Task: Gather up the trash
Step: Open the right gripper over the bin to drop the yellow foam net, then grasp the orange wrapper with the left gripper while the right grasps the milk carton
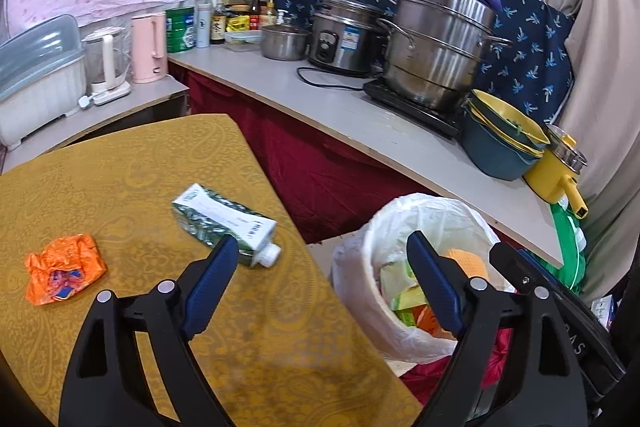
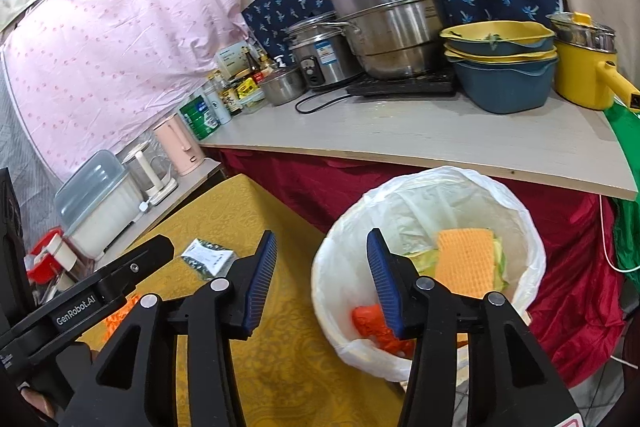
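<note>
On the yellow-clothed table (image 1: 120, 167) lie a crumpled orange wrapper (image 1: 64, 269) and a flattened green-and-white carton (image 1: 224, 223) with a white cap. My left gripper (image 1: 322, 247) hangs open over the table's right edge with nothing between its blue pads, its left pad just short of the carton. To the table's right stands a bin lined with a white bag (image 1: 360, 255) (image 2: 344, 255). It holds an orange sheet (image 2: 464, 263), a red-orange wrapper (image 2: 372, 323) and green scraps. My right gripper (image 2: 322, 241) is open and empty, its right finger above the bin's mouth.
A grey counter (image 2: 400, 139) behind the bin carries a steel steamer (image 2: 388, 11), a rice cooker (image 2: 320, 51), stacked bowls (image 2: 500, 75), a yellow pot (image 2: 584, 67) and bottles. Red cloth (image 2: 320, 187) hangs below it. A kettle and a pink jug (image 1: 148, 47) stand on a lower shelf.
</note>
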`<move>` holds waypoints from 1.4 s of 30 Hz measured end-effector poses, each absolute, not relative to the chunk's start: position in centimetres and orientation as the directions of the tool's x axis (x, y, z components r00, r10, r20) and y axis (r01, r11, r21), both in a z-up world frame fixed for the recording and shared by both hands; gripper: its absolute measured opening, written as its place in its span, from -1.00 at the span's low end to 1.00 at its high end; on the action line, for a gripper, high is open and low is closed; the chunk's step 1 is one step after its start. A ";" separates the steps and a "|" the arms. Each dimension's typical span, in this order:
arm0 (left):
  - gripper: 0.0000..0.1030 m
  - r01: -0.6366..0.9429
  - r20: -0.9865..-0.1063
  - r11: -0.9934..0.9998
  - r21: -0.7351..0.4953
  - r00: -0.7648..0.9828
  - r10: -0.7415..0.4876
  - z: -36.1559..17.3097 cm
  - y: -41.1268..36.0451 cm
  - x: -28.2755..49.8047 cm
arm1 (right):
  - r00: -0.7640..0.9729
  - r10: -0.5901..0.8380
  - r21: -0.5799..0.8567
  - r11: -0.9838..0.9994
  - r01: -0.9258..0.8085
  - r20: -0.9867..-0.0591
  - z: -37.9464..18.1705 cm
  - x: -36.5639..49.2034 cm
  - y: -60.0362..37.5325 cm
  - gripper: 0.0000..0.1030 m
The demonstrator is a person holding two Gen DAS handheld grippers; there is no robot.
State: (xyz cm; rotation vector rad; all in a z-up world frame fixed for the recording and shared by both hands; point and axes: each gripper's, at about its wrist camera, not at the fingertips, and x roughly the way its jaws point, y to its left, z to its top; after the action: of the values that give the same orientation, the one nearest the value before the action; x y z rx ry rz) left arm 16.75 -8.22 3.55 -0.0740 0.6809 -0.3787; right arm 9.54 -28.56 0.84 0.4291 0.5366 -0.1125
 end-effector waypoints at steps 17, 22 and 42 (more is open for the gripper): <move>0.77 0.098 -0.632 0.986 -0.137 0.757 -0.163 1.1 5.0 17.3 | 0.805 0.109 0.284 0.956 0.077 -0.583 -0.3 13.9 -19.1 0.12; 0.80 0.008 -0.660 0.992 -0.127 0.746 -0.091 -0.6 9.7 17.9 | 0.783 0.128 0.253 0.967 0.039 -0.609 -1.4 16.0 -16.7 0.18; 0.80 -0.105 -0.789 0.988 -0.111 0.614 -0.024 -8.2 20.4 23.5 | 0.673 0.137 0.050 0.988 -0.147 -0.727 -8.0 26.7 -12.1 0.42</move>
State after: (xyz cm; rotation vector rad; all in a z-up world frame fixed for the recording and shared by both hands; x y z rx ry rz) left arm 23.54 20.36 -8.18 -0.1512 0.9094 0.0469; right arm 26.74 -12.12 -7.96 -0.0129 0.8168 0.1597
